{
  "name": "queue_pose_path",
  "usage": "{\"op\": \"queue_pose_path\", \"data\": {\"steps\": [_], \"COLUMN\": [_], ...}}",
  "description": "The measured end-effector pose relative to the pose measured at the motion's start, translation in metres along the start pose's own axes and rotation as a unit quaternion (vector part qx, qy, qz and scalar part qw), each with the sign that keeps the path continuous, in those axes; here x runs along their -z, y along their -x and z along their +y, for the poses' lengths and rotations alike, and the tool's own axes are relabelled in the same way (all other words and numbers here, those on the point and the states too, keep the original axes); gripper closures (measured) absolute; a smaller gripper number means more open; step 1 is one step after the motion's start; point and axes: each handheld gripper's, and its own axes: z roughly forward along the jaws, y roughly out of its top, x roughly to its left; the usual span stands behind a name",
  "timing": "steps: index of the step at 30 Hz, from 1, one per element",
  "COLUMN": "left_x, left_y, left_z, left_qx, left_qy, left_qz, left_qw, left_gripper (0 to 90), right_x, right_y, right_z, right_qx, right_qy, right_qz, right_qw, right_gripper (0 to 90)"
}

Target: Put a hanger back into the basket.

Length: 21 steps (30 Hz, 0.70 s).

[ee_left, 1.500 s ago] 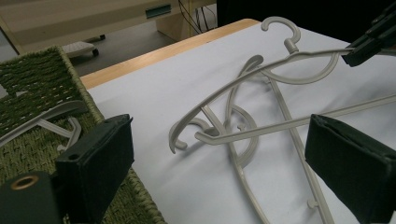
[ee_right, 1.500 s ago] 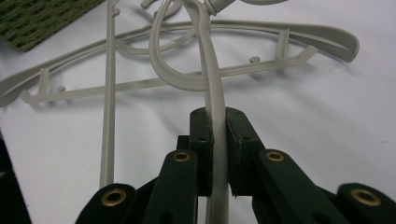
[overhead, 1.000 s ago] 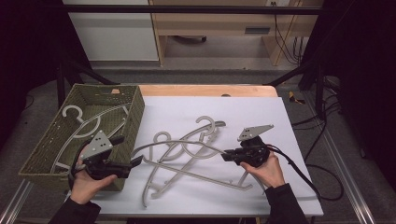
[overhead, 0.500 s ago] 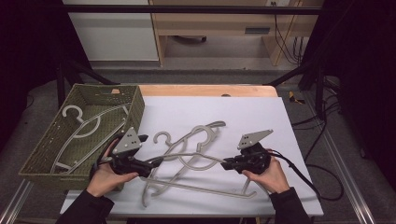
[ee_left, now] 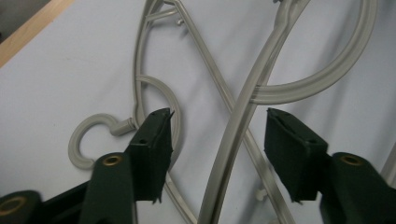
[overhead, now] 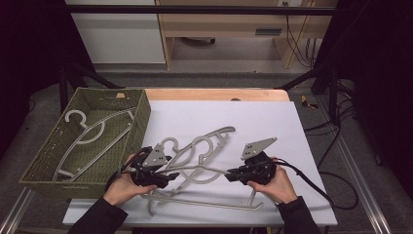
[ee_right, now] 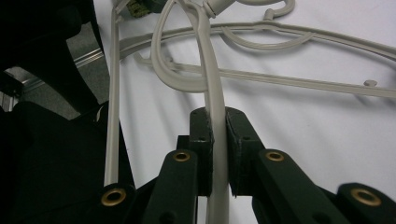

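Hangers (overhead: 204,156) — pale grey plastic ones — lie tangled in a loose heap on the white table top (overhead: 272,122), near its front half, between the person's two hands. The right gripper (overhead: 233,174) has its jaws closed tight on the arm of one hanger (ee_right: 215,135); in the right gripper view the grey bar runs straight up between the two black pads, pinched on both sides. The left gripper (overhead: 168,178) sits at the left end of the heap with its jaws spread wide. In the left gripper view a curved hanger arm (ee_left: 243,121) passes through the gap between them without touching either pad, and a small hook (ee_left: 86,140) lies on the table just beside the left jaw. At the left edge of the table stands an olive woven basket (overhead: 44,161) — one more hanger (overhead: 90,136) lies flat inside it, hook towards the far corner. Each gripper is held in a hand, dark sleeves coming in from the bottom.
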Motion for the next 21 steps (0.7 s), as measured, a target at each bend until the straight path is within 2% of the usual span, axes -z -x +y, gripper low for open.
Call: {"op": "queue_pose_path", "data": {"steps": [4, 6, 9, 10, 14, 21], "left_x": [-0.0019, -0.0038, -0.0067, -0.0075, -0.0092, -0.0072], "left_y": [0.0014, 0.0024, 0.0035, 0.0036, 0.0047, 0.0074], "left_z": [0.0000, -0.0004, -0.0013, -0.0014, -0.0018, -0.0016], "left_qx": [-0.008, -0.013, -0.018, -0.019, -0.022, -0.027], "left_qy": [-0.011, -0.017, -0.026, -0.030, -0.034, -0.042], "left_qz": [-0.004, -0.004, -0.007, -0.008, -0.011, -0.010], "left_qw": [0.9999, 0.9998, 0.9995, 0.9993, 0.9991, 0.9987], "left_gripper": [58.4, 62.3, 67.6, 68.6, 73.4, 75.0], "right_x": [-0.0014, -0.0020, -0.0045, -0.0044, -0.0055, -0.0076], "right_y": [-0.0015, -0.0011, -0.0021, -0.0017, -0.0015, 0.0002], "right_z": [0.0003, 0.0002, 0.0004, 0.0004, 0.0002, -0.0004], "right_qx": [-0.004, 0.002, -0.003, 0.003, 0.003, 0.000], "right_qy": [0.001, -0.001, 0.000, -0.005, -0.005, -0.004], "right_qz": [0.000, 0.004, 0.004, 0.002, 0.002, 0.008], "right_qw": [1.0000, 1.0000, 1.0000, 1.0000, 1.0000, 1.0000], "right_gripper": [82.4, 82.4, 82.3, 82.4, 82.3, 81.7]}}
